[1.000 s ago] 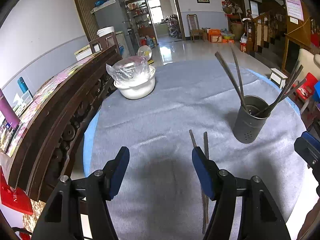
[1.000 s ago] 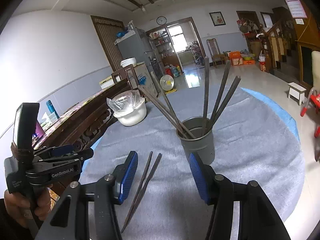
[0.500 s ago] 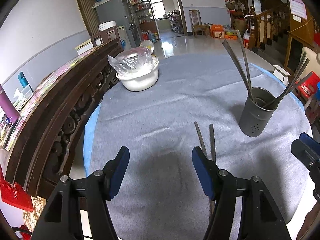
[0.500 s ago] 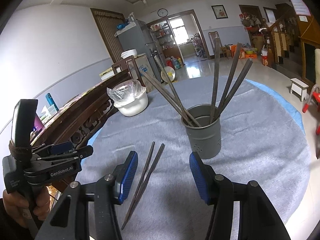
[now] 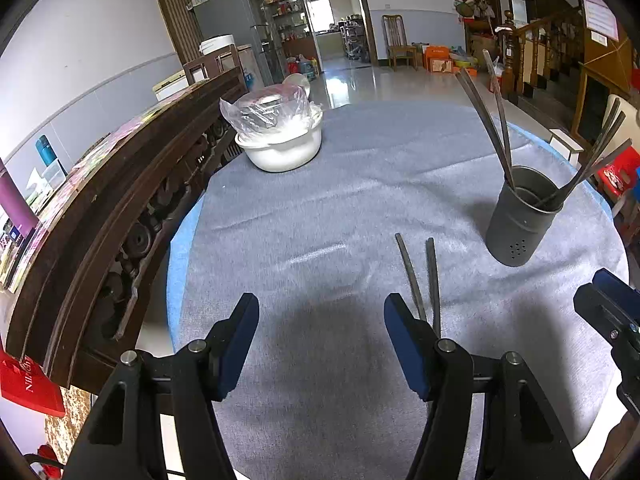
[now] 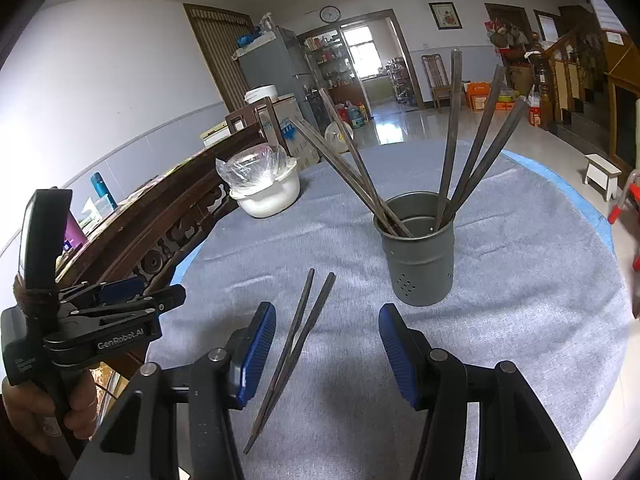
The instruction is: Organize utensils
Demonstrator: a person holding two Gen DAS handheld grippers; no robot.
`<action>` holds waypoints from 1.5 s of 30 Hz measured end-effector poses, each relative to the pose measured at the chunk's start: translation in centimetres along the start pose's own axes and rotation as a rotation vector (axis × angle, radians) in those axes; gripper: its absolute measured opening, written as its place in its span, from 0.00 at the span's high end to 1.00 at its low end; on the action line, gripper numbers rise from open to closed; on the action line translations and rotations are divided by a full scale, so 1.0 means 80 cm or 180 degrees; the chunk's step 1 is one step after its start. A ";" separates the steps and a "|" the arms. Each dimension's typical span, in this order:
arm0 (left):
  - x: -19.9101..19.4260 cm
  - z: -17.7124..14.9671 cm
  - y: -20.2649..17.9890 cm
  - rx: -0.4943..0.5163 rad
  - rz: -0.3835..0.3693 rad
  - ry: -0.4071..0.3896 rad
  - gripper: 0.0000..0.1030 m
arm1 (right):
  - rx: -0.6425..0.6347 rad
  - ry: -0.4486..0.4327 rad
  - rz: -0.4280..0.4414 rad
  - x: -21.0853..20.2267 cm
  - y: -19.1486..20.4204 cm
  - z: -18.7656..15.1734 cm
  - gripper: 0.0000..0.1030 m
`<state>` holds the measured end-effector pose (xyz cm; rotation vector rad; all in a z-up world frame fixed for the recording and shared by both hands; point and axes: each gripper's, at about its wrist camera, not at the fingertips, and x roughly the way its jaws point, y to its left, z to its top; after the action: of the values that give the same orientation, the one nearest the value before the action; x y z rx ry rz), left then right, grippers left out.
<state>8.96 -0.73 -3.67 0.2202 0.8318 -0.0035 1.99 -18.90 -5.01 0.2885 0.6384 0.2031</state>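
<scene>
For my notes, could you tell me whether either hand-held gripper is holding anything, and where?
Nothing: both hand-held grippers, left and right, are open; the chopsticks lie loose.

My round bench [image 6: 520,280] is wearing a grey cloth, with a blue underlayer peeking out along the rim from about one to three o'clock and again near nine. At about twelve o'clock from me, a dark perforated metal holder [image 6: 418,268] is standing upright on the cloth, with several long dark chopsticks leaning out of it. Two loose chopsticks [image 6: 298,340] are lying flat just in front of me, toward eleven o'clock, tips nearly touching at my end. Farther off at ten o'clock, a white bowl [image 6: 268,196] covered in clear plastic is sitting near the bench's edge.
</scene>
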 end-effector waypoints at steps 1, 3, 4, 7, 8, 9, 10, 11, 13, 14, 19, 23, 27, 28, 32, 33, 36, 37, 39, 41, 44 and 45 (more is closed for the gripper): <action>0.000 0.000 0.000 -0.0001 -0.0001 0.0001 0.36 | 0.0000 0.0001 -0.0001 0.000 0.000 0.000 0.43; 0.002 -0.001 0.001 -0.0005 -0.0001 0.0006 0.36 | 0.0003 0.0008 -0.0006 0.001 0.000 -0.001 0.43; 0.002 -0.001 0.001 -0.0009 -0.0004 0.0011 0.36 | 0.0006 0.0010 -0.0009 0.002 0.000 -0.001 0.43; 0.004 -0.002 0.003 -0.0015 -0.0008 0.0021 0.36 | 0.0003 0.0016 -0.0016 0.004 0.001 -0.001 0.43; 0.005 -0.002 0.003 -0.0018 -0.0010 0.0023 0.36 | -0.0001 0.0016 -0.0017 0.005 0.002 -0.001 0.43; 0.005 -0.002 0.004 -0.0024 -0.0012 0.0025 0.36 | -0.0006 0.0016 -0.0018 0.005 0.002 -0.002 0.43; 0.006 -0.003 0.004 -0.0027 -0.0013 0.0027 0.36 | -0.0011 0.0020 -0.0020 0.005 0.002 -0.002 0.43; 0.006 -0.003 0.004 -0.0030 -0.0014 0.0028 0.36 | -0.0012 0.0023 -0.0022 0.006 0.003 -0.002 0.43; 0.007 -0.003 0.005 -0.0033 -0.0020 0.0034 0.36 | -0.0012 0.0031 -0.0022 0.007 0.003 -0.003 0.43; 0.008 -0.004 0.005 -0.0035 -0.0022 0.0036 0.36 | -0.0014 0.0035 -0.0025 0.008 0.003 -0.003 0.43; 0.010 -0.006 0.008 -0.0051 -0.0032 0.0048 0.36 | -0.0021 0.0049 -0.0031 0.010 0.004 -0.004 0.43; 0.011 -0.007 0.009 -0.0061 -0.0039 0.0057 0.36 | -0.0027 0.0060 -0.0037 0.013 0.006 -0.005 0.43; 0.013 -0.008 0.009 -0.0061 -0.0047 0.0068 0.36 | -0.0027 0.0075 -0.0039 0.015 0.006 -0.006 0.43; 0.013 -0.008 0.009 -0.0062 -0.0048 0.0070 0.36 | -0.0028 0.0078 -0.0041 0.016 0.007 -0.006 0.43; 0.015 -0.008 0.009 -0.0068 -0.0063 0.0084 0.36 | -0.0033 0.0090 -0.0046 0.019 0.009 -0.007 0.43; 0.016 -0.008 0.009 -0.0071 -0.0072 0.0088 0.36 | -0.0034 0.0092 -0.0046 0.019 0.009 -0.007 0.43; 0.016 -0.008 0.008 -0.0079 -0.0086 0.0096 0.36 | -0.0028 0.0105 -0.0048 0.022 0.009 -0.008 0.43; 0.016 -0.009 0.008 -0.0079 -0.0085 0.0095 0.36 | -0.0026 0.0108 -0.0048 0.022 0.010 -0.008 0.43; 0.017 -0.009 0.008 -0.0076 -0.0088 0.0101 0.36 | -0.0025 0.0113 -0.0052 0.023 0.009 -0.008 0.43; 0.018 -0.008 0.008 -0.0077 -0.0090 0.0107 0.36 | -0.0021 0.0117 -0.0051 0.024 0.009 -0.008 0.43; 0.020 -0.008 0.008 -0.0070 -0.0088 0.0113 0.36 | -0.0010 0.0123 -0.0052 0.026 0.008 -0.009 0.43; 0.021 -0.007 0.008 -0.0069 -0.0089 0.0119 0.36 | -0.0007 0.0127 -0.0051 0.026 0.007 -0.009 0.43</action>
<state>9.71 0.11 -5.17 0.1886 0.8717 -0.0166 3.13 -17.65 -6.52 0.2776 0.6797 0.1945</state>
